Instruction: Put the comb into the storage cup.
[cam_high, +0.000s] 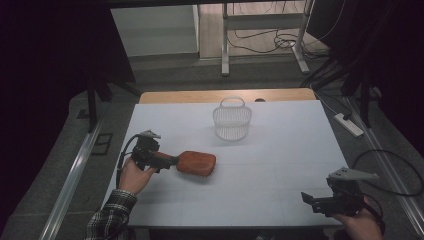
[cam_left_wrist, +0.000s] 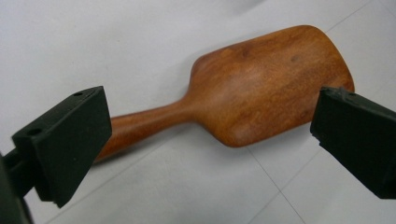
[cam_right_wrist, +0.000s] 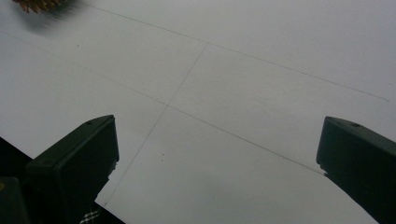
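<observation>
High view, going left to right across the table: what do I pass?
Left gripper → wooden hairbrush → white basket → right gripper.

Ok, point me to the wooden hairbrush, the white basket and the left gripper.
wooden hairbrush (cam_left_wrist: 271, 88), left gripper view, middle of its broad wooden back.
white basket (cam_high: 232, 124), high view, on its mesh wall.
left gripper (cam_high: 167, 161), high view, between its jaws at the brush handle.
</observation>
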